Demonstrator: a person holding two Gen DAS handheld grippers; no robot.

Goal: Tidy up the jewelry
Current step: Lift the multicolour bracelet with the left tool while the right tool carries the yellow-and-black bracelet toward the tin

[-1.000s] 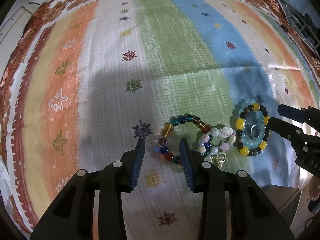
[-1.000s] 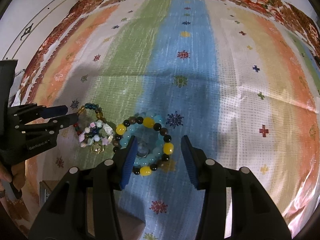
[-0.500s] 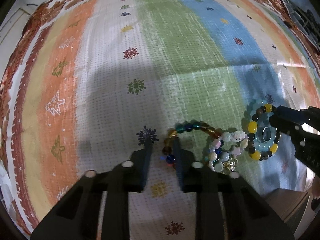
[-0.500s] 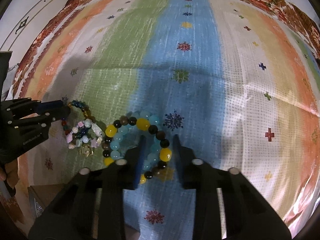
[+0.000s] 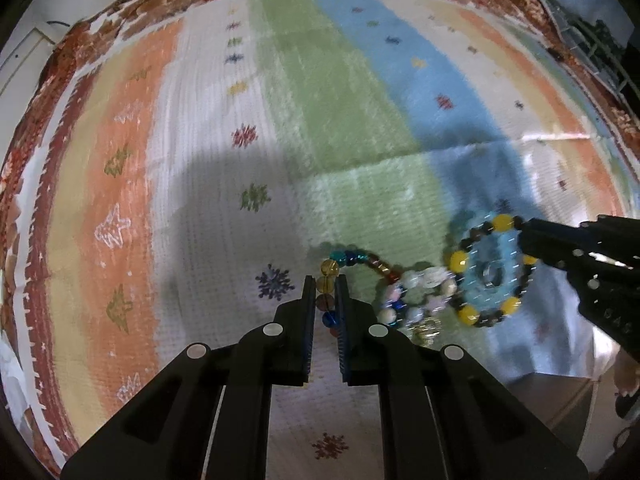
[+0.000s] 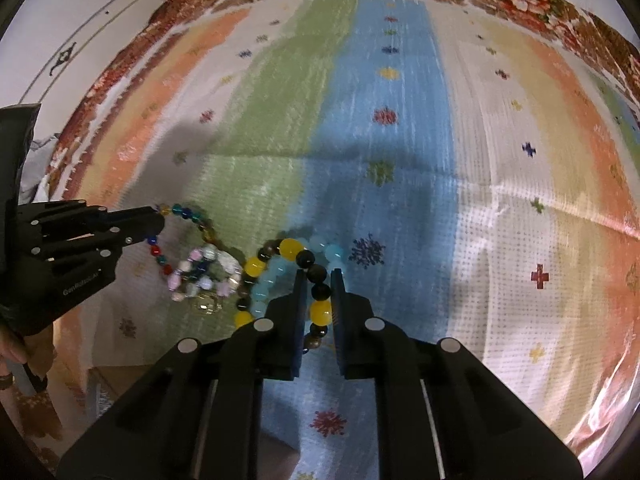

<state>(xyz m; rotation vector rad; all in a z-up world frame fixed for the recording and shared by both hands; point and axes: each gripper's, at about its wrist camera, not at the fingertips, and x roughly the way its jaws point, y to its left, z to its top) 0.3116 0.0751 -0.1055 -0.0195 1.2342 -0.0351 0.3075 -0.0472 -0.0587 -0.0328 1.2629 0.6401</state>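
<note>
Three bead bracelets lie close together on a striped cloth (image 5: 200,184). My left gripper (image 5: 325,286) is shut on the left side of the multicoloured glass bead bracelet (image 5: 329,267). A pale pastel bracelet (image 5: 416,292) with a gold charm lies just right of it. My right gripper (image 6: 318,280) is shut on the yellow and dark bead bracelet (image 6: 290,248), which rings a light blue bracelet (image 6: 270,276). In the left wrist view the right gripper (image 5: 532,240) holds that bracelet (image 5: 464,260) at its right side. A small ring (image 5: 490,278) lies inside the blue bracelet.
The cloth (image 6: 480,160) has orange, white, green and blue stripes and a brown floral border. A cardboard box (image 6: 116,380) sits below the cloth's near edge. A crease runs across the cloth's middle.
Both grippers went from wide open to shut: the left closed on the multicoloured bracelet, the right on the yellow and dark bracelet. Both views are now slightly blurred.
</note>
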